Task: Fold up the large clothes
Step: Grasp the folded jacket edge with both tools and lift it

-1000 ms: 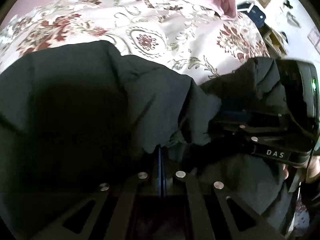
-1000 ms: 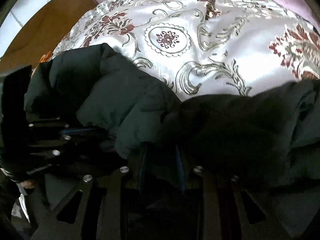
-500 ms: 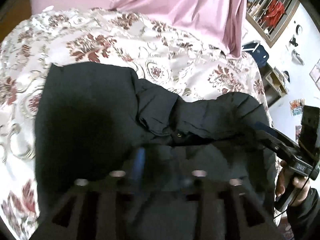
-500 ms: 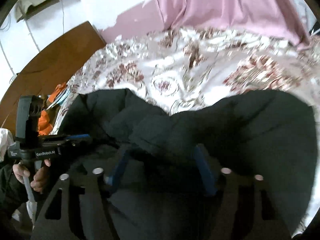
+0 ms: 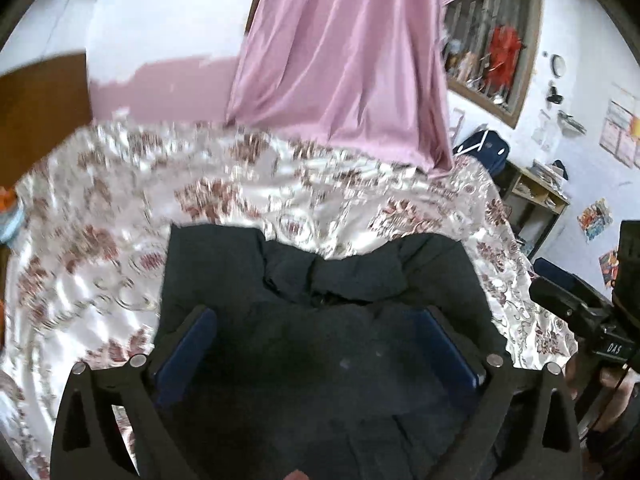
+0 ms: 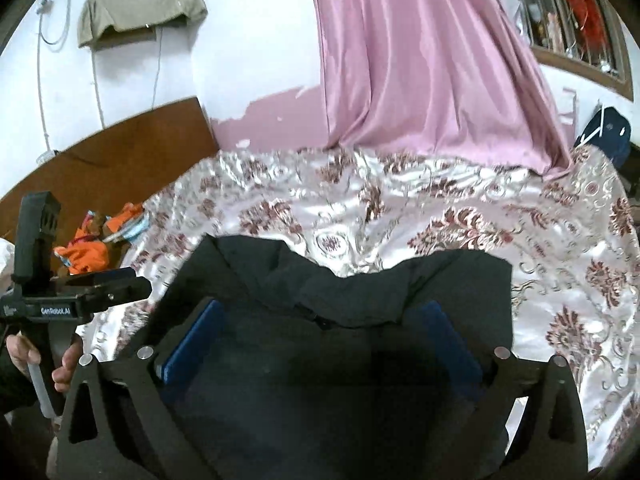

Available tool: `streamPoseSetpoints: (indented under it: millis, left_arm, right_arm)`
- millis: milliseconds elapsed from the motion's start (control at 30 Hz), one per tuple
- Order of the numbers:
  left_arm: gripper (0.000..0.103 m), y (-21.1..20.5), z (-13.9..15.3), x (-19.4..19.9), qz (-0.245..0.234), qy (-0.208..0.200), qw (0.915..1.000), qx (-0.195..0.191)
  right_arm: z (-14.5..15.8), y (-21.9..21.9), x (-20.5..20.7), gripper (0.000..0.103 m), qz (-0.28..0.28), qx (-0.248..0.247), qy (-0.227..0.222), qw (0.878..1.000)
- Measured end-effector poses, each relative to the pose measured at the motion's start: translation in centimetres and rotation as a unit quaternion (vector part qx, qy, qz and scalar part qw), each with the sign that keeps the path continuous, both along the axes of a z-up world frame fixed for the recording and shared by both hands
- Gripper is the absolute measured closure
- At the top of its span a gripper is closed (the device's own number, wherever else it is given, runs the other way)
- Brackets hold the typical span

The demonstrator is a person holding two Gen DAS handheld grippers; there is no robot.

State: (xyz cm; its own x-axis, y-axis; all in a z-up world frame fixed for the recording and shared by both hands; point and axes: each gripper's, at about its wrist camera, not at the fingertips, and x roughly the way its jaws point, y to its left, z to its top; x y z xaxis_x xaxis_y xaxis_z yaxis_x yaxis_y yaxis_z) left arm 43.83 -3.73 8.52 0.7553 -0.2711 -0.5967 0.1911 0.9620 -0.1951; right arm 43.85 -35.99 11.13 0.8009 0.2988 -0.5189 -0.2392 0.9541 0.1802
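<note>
A large black padded jacket (image 5: 328, 280) lies folded in a bulky rectangle on the floral bedspread (image 5: 100, 248), its collar bunched at the far edge. My left gripper (image 5: 316, 312) hovers above its near part, jaws opening wide, blue pads (image 5: 188, 352) clear of the cloth. My right gripper (image 6: 322, 304) also hangs over the jacket (image 6: 360, 280) with jaws opening and nothing pinched. Each gripper shows in the other's view: the right gripper (image 5: 560, 300) at the far right, the left gripper (image 6: 116, 284) at the far left, each held in a hand.
A pink curtain (image 5: 348, 72) hangs behind the bed. The wooden headboard (image 6: 112, 148) and orange items (image 6: 88, 248) are at the left. A shelf unit (image 5: 536, 196) and a dark blue bag (image 5: 484, 148) stand at the right by the barred window (image 5: 492, 52).
Both grippers were shut on jacket fabric; they have let go, opened wide and pulled up and back. The jacket now lies folded on the bed.
</note>
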Motion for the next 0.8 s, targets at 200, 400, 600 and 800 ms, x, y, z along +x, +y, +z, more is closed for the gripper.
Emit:
streamPoseSetpoints:
  millis: [200, 400, 600, 800]
  left_arm:
    - [0.0, -0.1, 3.5, -5.8, 0.0, -0.044, 0.999, 0.01]
    - [0.0, 0.4, 5.9, -11.0, 0.007, -0.079, 0.9969, 0.003]
    - [0.0, 0.6, 6.3, -15.4, 0.001, -0.099, 0.9949, 0.018]
    - [0.0, 0.7, 6.3, -19.4, 0.004, -0.111, 0.9932, 0.034]
  right_arm:
    - [2.8, 0.2, -5.5, 0.002, 0.003, 0.0, -0.033, 0.999]
    - [5.2, 1.2, -10.8, 0.002, 0.007, -0.015, -0.068, 0.998]
    - [6.8, 2.1, -15.9, 0.002, 0.011, -0.017, -0.087, 0.996]
    - [6.9, 3.1, -19.8, 0.002, 0.015, -0.032, -0.1, 0.994]
